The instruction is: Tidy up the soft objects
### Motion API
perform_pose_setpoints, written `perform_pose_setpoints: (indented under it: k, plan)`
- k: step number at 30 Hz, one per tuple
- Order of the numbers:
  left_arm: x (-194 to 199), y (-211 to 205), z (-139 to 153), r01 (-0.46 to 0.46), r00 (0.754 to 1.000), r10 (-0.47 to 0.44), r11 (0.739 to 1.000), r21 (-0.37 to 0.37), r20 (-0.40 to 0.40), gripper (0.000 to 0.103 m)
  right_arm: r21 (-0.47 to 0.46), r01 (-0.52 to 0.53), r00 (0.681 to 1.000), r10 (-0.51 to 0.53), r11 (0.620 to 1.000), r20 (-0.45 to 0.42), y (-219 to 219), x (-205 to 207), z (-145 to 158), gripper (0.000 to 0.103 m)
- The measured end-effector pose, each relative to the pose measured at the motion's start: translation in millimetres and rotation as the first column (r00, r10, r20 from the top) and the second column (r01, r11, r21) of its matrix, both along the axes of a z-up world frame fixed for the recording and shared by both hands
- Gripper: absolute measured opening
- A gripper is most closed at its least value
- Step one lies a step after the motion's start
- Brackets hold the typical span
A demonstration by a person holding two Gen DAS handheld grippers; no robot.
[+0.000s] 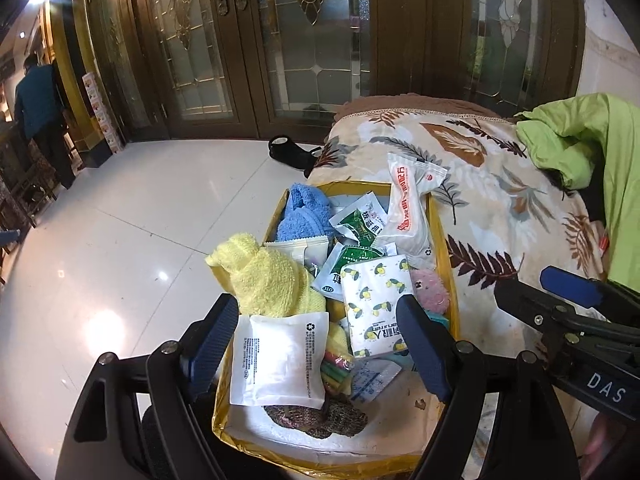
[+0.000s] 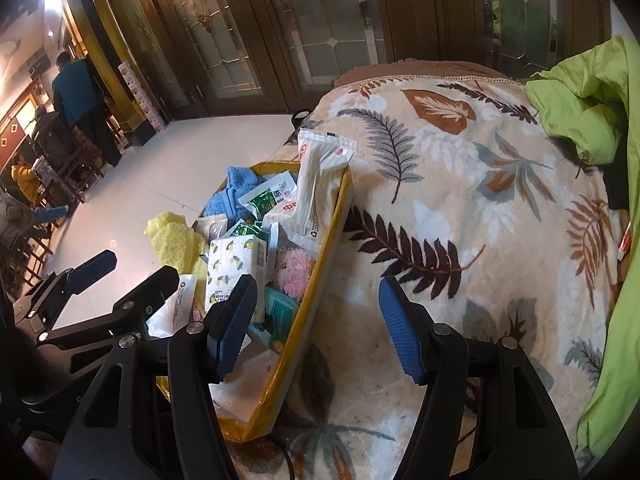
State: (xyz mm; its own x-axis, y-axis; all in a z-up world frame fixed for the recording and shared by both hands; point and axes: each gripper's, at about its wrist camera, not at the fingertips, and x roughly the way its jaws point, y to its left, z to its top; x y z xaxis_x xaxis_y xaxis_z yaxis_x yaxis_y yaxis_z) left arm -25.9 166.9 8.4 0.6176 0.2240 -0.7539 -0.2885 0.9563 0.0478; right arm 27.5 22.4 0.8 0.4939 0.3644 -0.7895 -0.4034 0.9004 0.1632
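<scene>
My left gripper [image 1: 316, 344] hangs with jaws wide over the white packet [image 1: 278, 360] in the yellow box [image 1: 448, 248] (soft things piled in so they stay together). My right gripper [image 2: 316, 320] waits wide and empty above the blanket [image 2: 460, 200].

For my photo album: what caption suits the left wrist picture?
Open left gripper poised over a yellow box crammed with towels and packets, on a leaf-print blanket.

Fluffy yellow towel [image 1: 264, 280], glossy plastic packets [image 1: 276, 360], plush leaf-print blanket [image 2: 440, 208], shiny tiled floor [image 1: 120, 248].
</scene>
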Motion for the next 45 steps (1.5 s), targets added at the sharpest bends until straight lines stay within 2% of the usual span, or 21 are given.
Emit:
perform_pose_setpoints:
  k: [6,45]
  plan:
    - [1.3,4.6,-3.8,0.008,1.000,-0.009,0.999,-0.036,-0.006,0.081,-0.002,0.001,1.000,-0.001,1.000,-0.006,0.9,0.8,-1.0,0.064]
    - [0.7,27.9,-9.2,-0.042,0.999,0.042,0.998,-0.040,-0.009,0.081,-0.074,-0.067,0.998,0.067,0.995,0.003,36.2,-5.4,-11.1,0.064]
